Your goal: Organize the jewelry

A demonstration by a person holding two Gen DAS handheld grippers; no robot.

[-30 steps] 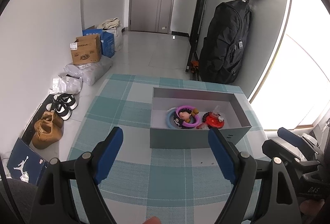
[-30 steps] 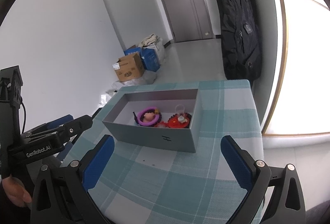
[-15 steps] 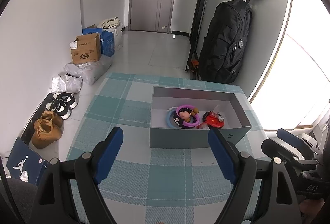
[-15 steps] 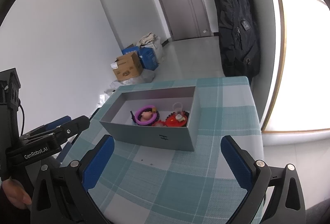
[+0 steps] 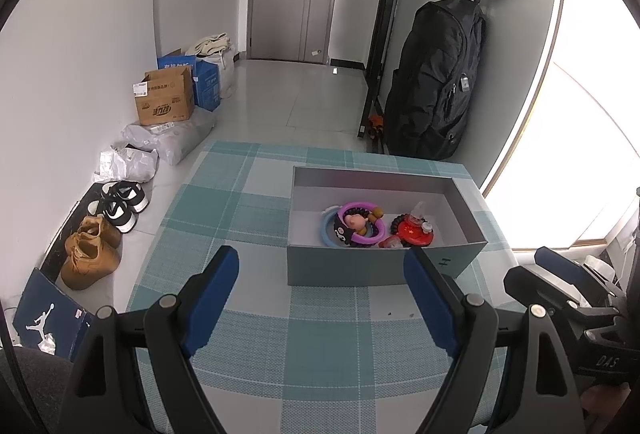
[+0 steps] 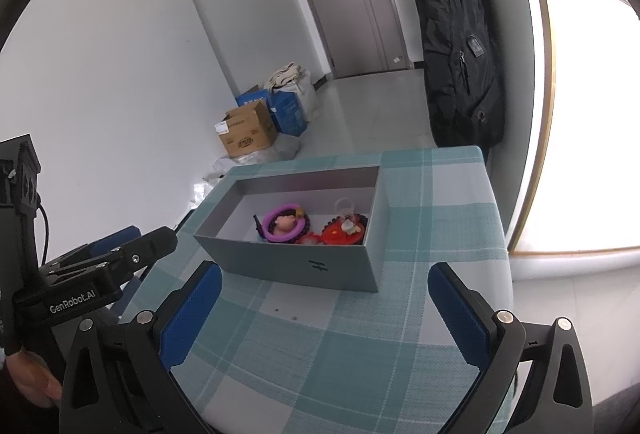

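Both grippers are held spread w/ nothing between the pads: left gripper (image 5: 320,298), right gripper (image 6: 324,308), each near of the grey box (image 5: 464,194) on the checked tablecloth (image 5: 224,202). Jewelry is seen inside, near wall: purple ring (image 5: 362,222) at centre, red piece (image 5: 414,232) to its right. Items are judged light, stiff, prob. slippery plastic; ring rim is best pinched across its band.

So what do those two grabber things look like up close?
Both are black plastic claws. The left gripper and the right gripper each have two fingers with bumpy blue pads and small silver screws. Seen from the right camera, the left one's side says "GenRobot.AI" in white, with a thin black cable behind it. From the left camera, the right one shows "DAS".
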